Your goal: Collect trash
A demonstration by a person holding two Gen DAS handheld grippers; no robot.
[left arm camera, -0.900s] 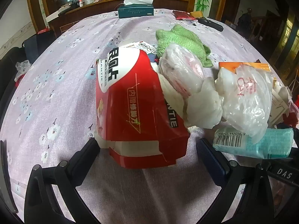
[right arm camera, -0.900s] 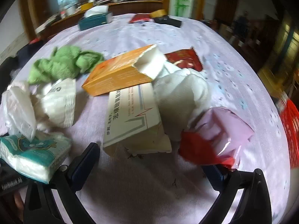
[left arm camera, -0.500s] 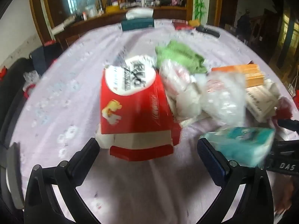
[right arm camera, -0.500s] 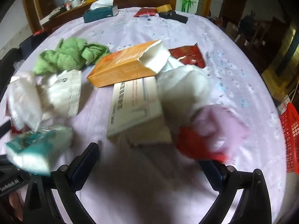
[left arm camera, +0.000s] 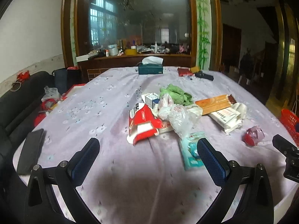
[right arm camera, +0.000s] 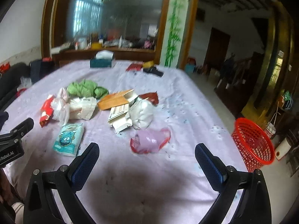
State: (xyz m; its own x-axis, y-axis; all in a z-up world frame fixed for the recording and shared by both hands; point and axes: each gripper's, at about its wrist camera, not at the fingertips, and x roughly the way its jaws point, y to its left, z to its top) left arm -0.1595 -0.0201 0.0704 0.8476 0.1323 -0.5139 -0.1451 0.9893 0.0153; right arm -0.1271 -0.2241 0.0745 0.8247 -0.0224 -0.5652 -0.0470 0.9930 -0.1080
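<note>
Lilac flowered cloth covers a large table (left arm camera: pixel 104 100), and a loose heap of trash is spread across its middle. The left gripper (left arm camera: pixel 147 156) is held low over the near edge, level and pointed at the heap, its two blue-padded fingers (left arm camera: pixel 85 160) spread wide with nothing between them. The right gripper (right arm camera: pixel 146 158) is held the same way beside it, fingers (right arm camera: pixel 210 165) equally wide apart and empty.

Nearest the left gripper lies a flat teal tissue pack (left arm camera: pixel 191 152), just beside its right finger; in the right wrist view the same pack (right arm camera: pixel 68 139) is seen ahead and to the left. Just beyond it a torn red and white paper box (left arm camera: pixel 144 124) lies touching a crumpled clear plastic bag (left arm camera: pixel 177 115). Behind these a green knitted cloth (left arm camera: pixel 176 93) is bunched up. An orange cardboard carton (right arm camera: pixel 116 99) rests against a white printed box (right arm camera: pixel 120 117) and a lump of white wadding (right arm camera: pixel 142 113).

A crumpled pink and red plastic wrapper (right arm camera: pixel 150 141) lies apart from the heap, directly ahead of the right gripper. A red plastic mesh basket (right arm camera: pixel 253 142) is seen off the table's right edge, lower down.
</note>
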